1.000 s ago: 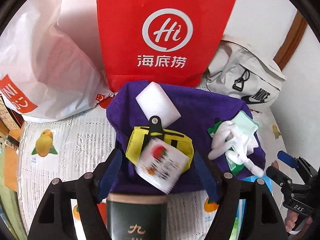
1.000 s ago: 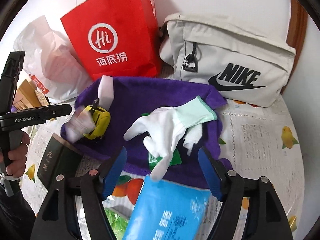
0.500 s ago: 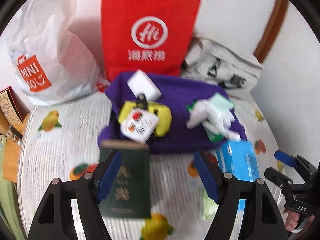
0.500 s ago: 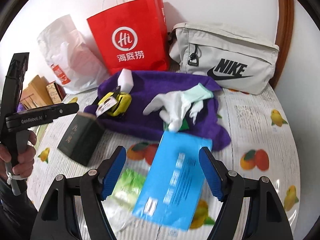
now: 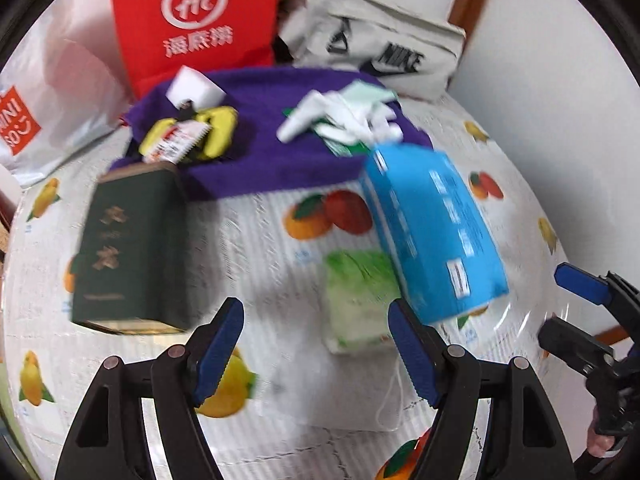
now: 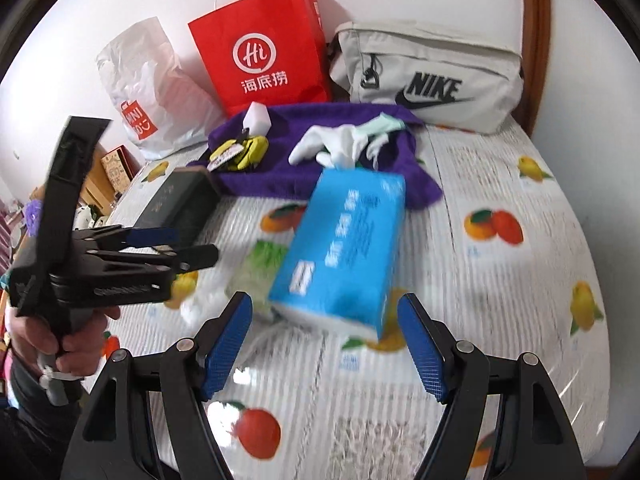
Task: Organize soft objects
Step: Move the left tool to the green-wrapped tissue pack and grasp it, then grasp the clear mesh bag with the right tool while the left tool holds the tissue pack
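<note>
White wall and a brown wooden frame back a table [image 6: 500,320] covered with a fruit-printed cloth. Near its middle lies a purple towel [image 5: 260,152] [image 6: 280,168], the landmark for the rest. On the towel sit a white sponge [image 5: 196,90] [image 6: 258,118], a yellow pouch [image 5: 216,132] [image 6: 252,150] with a printed card on it, and white gloves [image 5: 340,116] [image 6: 340,144]. Just in front of the towel lies a blue tissue pack [image 5: 432,232] [image 6: 344,248], one end overlapping the towel's edge, with a green packet [image 5: 356,292] [image 6: 256,268] beside it and a dark green box [image 5: 128,240] [image 6: 176,208] off the towel's other front corner. Behind the towel stand a red paper bag [image 5: 192,20] [image 6: 260,48], a white plastic bag [image 5: 44,92] [image 6: 152,92] and a grey waist bag [image 5: 376,48] [image 6: 432,72].

The left gripper [image 5: 316,352] [image 6: 176,248] and right gripper [image 6: 324,344] [image 5: 568,304] both hang spread and empty above the bare cloth. A second ago both were close over the towel; since then they have pulled back, so the tissue pack and the box now show whole.
</note>
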`<move>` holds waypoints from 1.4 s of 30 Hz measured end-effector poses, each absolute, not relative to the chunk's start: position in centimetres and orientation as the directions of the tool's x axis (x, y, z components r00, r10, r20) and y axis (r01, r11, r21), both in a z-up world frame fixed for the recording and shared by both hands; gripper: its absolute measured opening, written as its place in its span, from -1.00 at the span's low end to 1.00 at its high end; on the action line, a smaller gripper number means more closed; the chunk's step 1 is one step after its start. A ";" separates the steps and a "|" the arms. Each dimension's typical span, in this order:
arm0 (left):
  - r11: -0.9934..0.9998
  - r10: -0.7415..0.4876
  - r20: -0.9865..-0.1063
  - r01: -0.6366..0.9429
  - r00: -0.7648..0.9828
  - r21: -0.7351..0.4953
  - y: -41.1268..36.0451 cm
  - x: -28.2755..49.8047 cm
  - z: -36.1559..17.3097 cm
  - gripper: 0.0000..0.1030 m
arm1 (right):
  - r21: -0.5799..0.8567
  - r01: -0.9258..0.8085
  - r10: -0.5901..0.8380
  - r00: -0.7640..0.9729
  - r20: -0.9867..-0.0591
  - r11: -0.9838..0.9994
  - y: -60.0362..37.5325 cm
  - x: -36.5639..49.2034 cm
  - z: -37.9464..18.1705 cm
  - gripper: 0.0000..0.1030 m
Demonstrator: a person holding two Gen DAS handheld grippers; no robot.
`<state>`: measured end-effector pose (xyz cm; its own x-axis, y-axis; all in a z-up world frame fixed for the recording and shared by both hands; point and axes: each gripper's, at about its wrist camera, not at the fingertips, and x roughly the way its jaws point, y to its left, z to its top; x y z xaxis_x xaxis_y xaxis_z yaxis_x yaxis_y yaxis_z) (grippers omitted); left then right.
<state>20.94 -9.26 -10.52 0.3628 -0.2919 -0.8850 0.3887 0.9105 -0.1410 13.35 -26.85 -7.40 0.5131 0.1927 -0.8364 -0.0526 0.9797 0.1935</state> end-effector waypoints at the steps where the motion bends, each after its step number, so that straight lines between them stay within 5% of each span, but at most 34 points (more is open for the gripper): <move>1: 0.909 -0.297 -0.887 0.389 0.354 -0.149 -9.5 20.8 -11.0 0.42 | 0.203 -0.054 0.202 0.511 -0.836 0.978 -27.1 12.8 -7.7 0.45; 20: 0.883 -0.260 -0.916 0.459 0.305 -0.098 -13.3 20.8 -15.7 0.46 | 0.207 0.019 0.176 0.448 -0.877 0.978 -29.3 10.7 -11.5 0.45; 22: 0.876 -0.277 -0.906 0.472 0.321 -0.101 -13.2 20.7 -15.6 -0.04 | 0.207 0.018 0.177 0.445 -0.878 0.978 -29.2 10.6 -11.6 0.45; 33: 0.884 -0.318 -0.869 0.449 0.378 -0.128 -9.9 18.6 -12.2 -0.05 | 0.223 -0.058 0.226 0.439 -0.870 0.973 -26.3 9.6 -11.7 0.45; 42: 0.944 -0.204 -0.876 0.325 0.437 -0.057 -3.9 16.3 -12.5 -0.04 | 0.194 -0.200 0.266 0.447 -0.854 0.960 -21.8 9.5 -12.9 0.45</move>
